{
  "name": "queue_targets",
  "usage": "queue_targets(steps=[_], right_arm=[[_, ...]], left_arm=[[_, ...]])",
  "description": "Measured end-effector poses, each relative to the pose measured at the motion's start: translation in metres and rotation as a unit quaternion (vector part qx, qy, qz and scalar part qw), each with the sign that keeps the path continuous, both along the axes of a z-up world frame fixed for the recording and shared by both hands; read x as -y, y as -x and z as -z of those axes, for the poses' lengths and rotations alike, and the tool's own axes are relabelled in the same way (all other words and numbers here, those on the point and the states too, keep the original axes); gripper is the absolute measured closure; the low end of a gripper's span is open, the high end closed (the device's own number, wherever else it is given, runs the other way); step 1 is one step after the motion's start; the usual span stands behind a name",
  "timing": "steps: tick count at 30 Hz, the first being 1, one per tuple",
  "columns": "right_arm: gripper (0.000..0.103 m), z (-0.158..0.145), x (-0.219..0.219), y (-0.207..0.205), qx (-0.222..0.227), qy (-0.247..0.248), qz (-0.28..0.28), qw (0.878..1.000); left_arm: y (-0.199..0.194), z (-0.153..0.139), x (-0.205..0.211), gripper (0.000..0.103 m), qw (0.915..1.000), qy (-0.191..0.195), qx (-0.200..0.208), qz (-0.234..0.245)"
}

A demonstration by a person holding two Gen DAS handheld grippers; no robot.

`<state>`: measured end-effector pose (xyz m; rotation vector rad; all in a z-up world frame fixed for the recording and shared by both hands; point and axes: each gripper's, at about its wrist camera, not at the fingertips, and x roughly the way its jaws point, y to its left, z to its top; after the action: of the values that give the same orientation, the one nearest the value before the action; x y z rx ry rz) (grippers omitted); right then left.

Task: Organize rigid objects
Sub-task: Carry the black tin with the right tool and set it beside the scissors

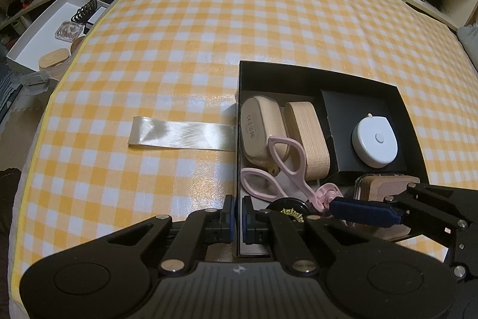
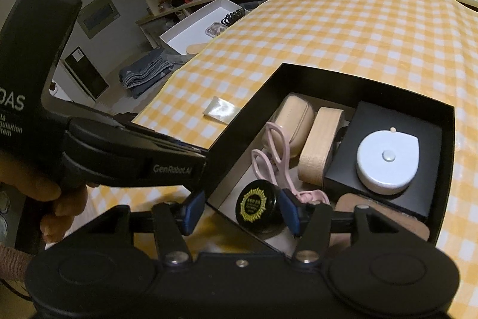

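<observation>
1. Leftovers are sitting in the white tray (image 1: pixel 44 26) off the tabletop (image 1: pixel 209 35) edge at 10 o'clock: a dark hair claw, a clear case and wooden pieces. They are probably waiting their turn.
2. A shiny ribbon strip (image 1: pixel 182 135) is lying loose on the checked cloth, touching the black box (image 1: pixel 239 109) at its 9 o'clock side.
3. The left gripper (image 1: pixel 238 217) is clenching the box's left wall, steadying it.
4. Inside, a beige case (image 1: pixel 263 124), a wooden block (image 1: pixel 307 139), a pink eyelash curler (image 1: pixel 286 166) and a white tape measure (image 1: pixel 375 141) are already lying packed.
5. The black jar (image 2: pixel 258 207) is resting in the box's 6 o'clock corner. The right gripper (image 2: pixel 242 211) is straddling it with jaws released, seemingly not pressing it.
6. Judging by this, packing is well advanced but unfinished.
</observation>
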<state>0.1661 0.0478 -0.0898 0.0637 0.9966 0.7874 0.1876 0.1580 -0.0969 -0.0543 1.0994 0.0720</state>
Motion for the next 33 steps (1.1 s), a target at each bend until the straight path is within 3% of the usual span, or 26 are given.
queue_targets(steps=[11, 22, 33], right_arm=[[0.046, -0.009, 0.005, 0.004, 0.002, 0.004, 0.01, 1.0], [0.044, -0.047, 0.029, 0.017, 0.039, 0.017, 0.031, 0.999], [0.032, -0.079, 0.078, 0.05, 0.068, 0.021, 0.078, 0.994]], left_arm=[[0.0, 0.0, 0.0, 0.098, 1.0, 0.001, 0.0, -0.001], [0.0, 0.003, 0.001, 0.098, 0.9999, 0.007, 0.0, -0.008], [0.002, 0.004, 0.001, 0.098, 0.9999, 0.009, -0.003, -0.013]])
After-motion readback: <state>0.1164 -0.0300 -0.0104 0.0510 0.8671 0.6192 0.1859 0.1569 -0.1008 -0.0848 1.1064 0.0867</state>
